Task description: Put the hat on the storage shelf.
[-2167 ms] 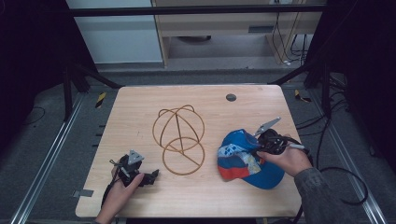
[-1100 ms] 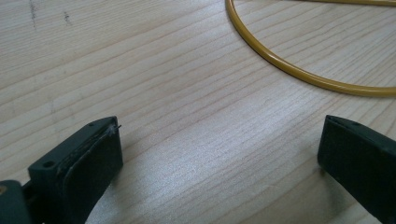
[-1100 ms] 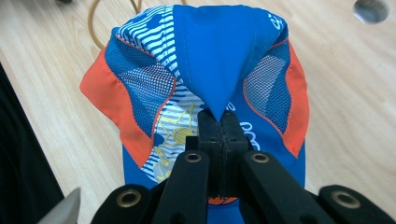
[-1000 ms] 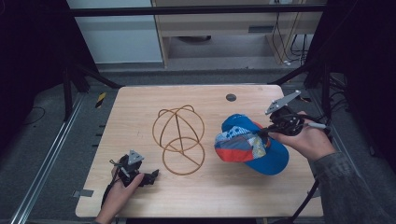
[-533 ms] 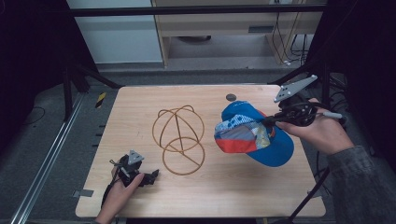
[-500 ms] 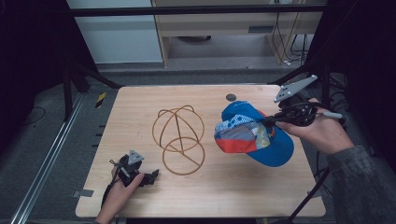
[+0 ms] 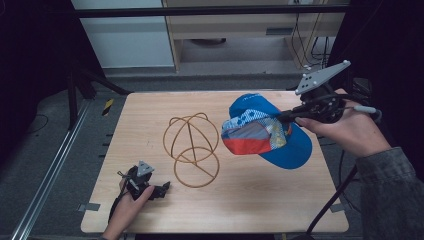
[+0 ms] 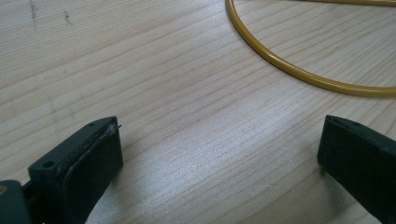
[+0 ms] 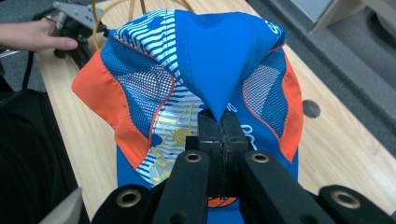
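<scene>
Worktop (image 7: 280, 200), light wood, under both tongs. Cap (image 7: 265, 132), blue with orange and striped mesh panels, hangs in the air off the tip of the right tongs (image 7: 289, 116), above the right half of the worktop, brim pointing down and toward the person. In the right gripper view the right tongs (image 9: 219, 128) are fully closed, pads pinching a fold of the cap's (image 9: 205, 60) blue crown fabric; the rest of the cap droops just past the jaws. Wire frame (image 7: 192, 145), yellow-brown, dome of hoops on a flat ring, sits on the worktop between the two tongs, nearer the left ones, clear of the cap.

Left tongs (image 7: 162, 190) rest low on the worktop near its front left, held in the person's hand, jaws wide apart, nothing between them, bare wood only. In the left gripper view the frame's ring (image 8: 299, 70) lies just ahead of the left tongs (image 8: 219, 154), not touching.
</scene>
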Demonstrator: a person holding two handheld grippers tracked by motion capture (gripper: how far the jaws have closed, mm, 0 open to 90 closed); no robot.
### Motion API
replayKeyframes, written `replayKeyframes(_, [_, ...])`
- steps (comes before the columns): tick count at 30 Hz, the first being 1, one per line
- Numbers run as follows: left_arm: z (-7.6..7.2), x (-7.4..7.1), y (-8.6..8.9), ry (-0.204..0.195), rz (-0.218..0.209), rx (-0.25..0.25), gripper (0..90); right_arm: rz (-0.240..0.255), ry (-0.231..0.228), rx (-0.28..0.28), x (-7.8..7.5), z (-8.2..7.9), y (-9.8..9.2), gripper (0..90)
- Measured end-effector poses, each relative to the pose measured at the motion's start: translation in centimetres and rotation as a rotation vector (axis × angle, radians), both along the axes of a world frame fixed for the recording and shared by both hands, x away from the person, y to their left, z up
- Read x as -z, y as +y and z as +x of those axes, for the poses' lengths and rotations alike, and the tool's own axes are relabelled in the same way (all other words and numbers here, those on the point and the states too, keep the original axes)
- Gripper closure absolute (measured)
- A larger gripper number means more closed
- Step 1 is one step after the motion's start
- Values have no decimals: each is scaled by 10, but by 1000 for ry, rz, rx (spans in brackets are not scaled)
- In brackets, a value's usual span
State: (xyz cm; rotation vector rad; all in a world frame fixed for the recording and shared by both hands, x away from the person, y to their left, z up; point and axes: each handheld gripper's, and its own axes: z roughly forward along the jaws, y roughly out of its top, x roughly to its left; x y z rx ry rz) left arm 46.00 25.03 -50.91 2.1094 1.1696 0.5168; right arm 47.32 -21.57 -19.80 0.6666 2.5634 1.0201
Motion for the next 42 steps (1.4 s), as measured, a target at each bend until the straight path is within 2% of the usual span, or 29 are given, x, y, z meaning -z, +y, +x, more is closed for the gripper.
replayKeyframes(8, [0, 0, 0, 2, 1, 1, 0, 6, -25, -23, -14, -5, 6, 900])
replayKeyframes(12, [0, 0, 0, 2, 2, 1, 0, 13, -45, -43, -24, -7, 14, 900])
replayKeyframes(19, [0, 0, 0, 1, -2, -2, 0, 36, -65, -72, -28, -6, 29, 900])
replayKeyframes(30, [0, 0, 0, 1, -1, -2, 0, 52, -96, -129, -30, -4, 65, 900])
replayKeyframes(35, [0, 0, 0, 1, -1, -2, 0, 57, -97, -151, -31, 1, 81, 900])
replayKeyframes(40, [0, 0, 0, 4, -1, 0, 0, 35, -100, -170, -32, 13, 107, 900])
replayKeyframes(42, [0, 0, 0, 5, 0, 0, 0, 32, -102, -179, -32, 16, 111, 900])
